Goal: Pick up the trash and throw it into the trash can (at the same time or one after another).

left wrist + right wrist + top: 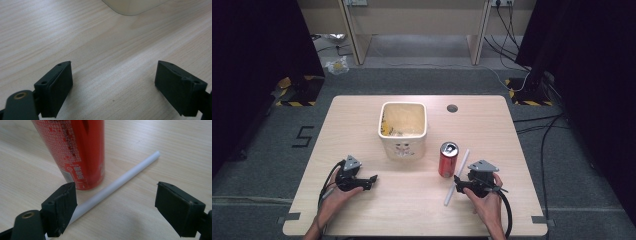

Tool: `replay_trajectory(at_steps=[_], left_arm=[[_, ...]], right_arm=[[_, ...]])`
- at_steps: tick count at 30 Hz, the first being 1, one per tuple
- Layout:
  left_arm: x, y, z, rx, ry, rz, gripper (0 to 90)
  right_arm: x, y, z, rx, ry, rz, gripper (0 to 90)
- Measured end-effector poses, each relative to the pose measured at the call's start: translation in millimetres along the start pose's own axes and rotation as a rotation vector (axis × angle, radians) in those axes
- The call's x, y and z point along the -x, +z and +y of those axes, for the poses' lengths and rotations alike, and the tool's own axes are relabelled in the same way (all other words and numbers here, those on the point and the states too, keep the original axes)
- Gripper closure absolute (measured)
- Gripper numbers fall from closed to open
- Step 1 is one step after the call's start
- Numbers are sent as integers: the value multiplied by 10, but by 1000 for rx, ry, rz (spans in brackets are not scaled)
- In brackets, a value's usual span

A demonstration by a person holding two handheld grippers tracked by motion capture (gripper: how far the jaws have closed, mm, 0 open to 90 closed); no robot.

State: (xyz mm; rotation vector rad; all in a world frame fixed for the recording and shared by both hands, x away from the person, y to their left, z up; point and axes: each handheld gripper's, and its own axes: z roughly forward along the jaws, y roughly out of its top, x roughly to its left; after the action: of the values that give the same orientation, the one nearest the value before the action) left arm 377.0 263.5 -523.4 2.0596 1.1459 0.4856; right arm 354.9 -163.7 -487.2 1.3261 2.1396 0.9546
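Straw (457, 177): in the high view we log a white straw lying flat on the table (412, 210), just ahead of the right gripper (460, 184), its near end past the jaw tips.
Can (448, 159): red, upright, opened top; just ahead and to the left of the right gripper, right beside the straw.
Tub (403, 131): cream square container, ahead and to the right of the left gripper (371, 180), well apart from it.
Left gripper: resting on the table in our left hand (334, 197); jaws apart, nothing held.
Right gripper: in our right hand (487, 202), jaws at the straw's near end.

Left gripper view, jaws: wide apart, bare table (105, 50) between them.
Left gripper view, tub (132, 6): a cream corner far ahead, at the top edge.

Right gripper view, jaws: wide apart, gripping nothing.
Right gripper view, straw (120, 181): runs diagonally from under the left jaw towards upper right, crossing the gap; we cannot tell if the jaw touches it.
Right gripper view, can (75, 152): standing just ahead of the left jaw, base beside the straw.
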Motion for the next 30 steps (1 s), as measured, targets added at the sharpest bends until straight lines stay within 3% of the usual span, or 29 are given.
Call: replay_trajectory(at_steps=[5,13,19,25,26,30], left_arm=[[0,0,0,0,0,0,137],[0,0,0,0,0,0,137],[0,0,0,0,0,0,137],[0,0,0,0,0,0,137],[0,0,0,0,0,0,137],[0,0,0,0,0,0,137]], right_arm=[[-49,121,-1,-20,4,-1,182],[-86,206,-35,-62,-33,-26,213],[-21,212,-50,-75,-32,-49,327],[71,221,-90,-75,12,-24,413],[98,210,-97,-73,22,-14,461],[114,198,-104,-69,19,-12,518]])
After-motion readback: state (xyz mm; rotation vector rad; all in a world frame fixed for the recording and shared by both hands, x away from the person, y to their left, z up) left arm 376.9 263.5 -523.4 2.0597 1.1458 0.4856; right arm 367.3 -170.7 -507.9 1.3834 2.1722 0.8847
